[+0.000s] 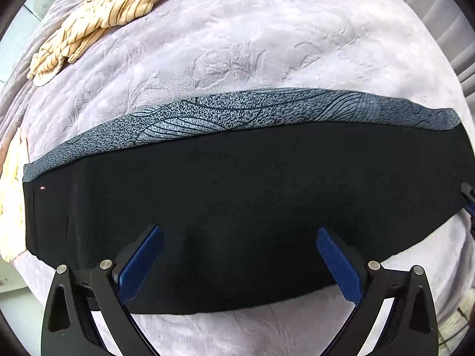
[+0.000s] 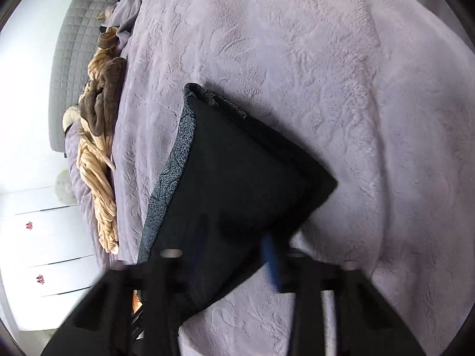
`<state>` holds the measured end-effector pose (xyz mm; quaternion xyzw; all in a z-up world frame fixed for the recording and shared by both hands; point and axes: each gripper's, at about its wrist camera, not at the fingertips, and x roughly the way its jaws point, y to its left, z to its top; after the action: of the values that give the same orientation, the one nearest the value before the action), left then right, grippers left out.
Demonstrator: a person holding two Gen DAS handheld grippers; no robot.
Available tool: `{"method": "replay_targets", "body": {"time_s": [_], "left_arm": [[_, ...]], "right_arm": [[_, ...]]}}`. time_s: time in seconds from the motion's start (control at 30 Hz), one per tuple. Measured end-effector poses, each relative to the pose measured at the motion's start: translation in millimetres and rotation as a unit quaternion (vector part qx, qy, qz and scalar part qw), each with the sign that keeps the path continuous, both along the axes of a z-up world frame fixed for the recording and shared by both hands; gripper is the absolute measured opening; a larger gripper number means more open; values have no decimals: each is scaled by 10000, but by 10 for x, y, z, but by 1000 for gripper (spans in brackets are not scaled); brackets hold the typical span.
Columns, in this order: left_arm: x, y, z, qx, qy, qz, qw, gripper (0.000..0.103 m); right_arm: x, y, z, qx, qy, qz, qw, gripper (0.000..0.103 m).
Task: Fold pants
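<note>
Bright daylight — fisheye warp, foreground blur

Folded black pants (image 1: pixel 237 207) on bed.

Folded pants (image 1: pixel 237 207) lying flat on the blanket (image 1: pixel 237 44), directly under and ahead of the left gripper (image 1: pixel 240 255). Beyond them, far left of that gripper, a crumpled garment (image 1: pixel 98 20) at the blanket's edge.
</note>
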<state>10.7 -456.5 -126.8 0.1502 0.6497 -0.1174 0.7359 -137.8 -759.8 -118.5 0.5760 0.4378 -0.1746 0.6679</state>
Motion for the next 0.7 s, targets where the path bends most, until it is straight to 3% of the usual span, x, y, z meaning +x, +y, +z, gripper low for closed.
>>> {"method": "replay_targets", "body": {"time_s": [0.07,0.2,0.3,0.5,0.6,0.67,0.7], "left_arm": [[-35,3,-37,14,-24,-52,10000,103],[-164,40,-275,163,256,-75,9995,103],[-180,71,-259,64,232,-18,9997,103],[-145,8,-241,201,248,-154,9994,103],[-142,-73,-124,116,212,-216,9995,103],[-105,-185,-2,-32,61,-276,9996,103],[-65,-245,46,-103,-23,-279,9996,103]], "right_arm": [[-71,-33,0,3,-53,1,10000,12],[-265,-46,-101,-153,425,-24,9990,10],[-384,-49,-158,43,342,-213,9992,10],[-423,68,-74,244,102,138,9996,12],[-392,132,-77,293,38,245,9993,28],[-357,159,-66,243,24,276,9993,50],[-336,167,-63,196,-3,289,9994,50]]}}
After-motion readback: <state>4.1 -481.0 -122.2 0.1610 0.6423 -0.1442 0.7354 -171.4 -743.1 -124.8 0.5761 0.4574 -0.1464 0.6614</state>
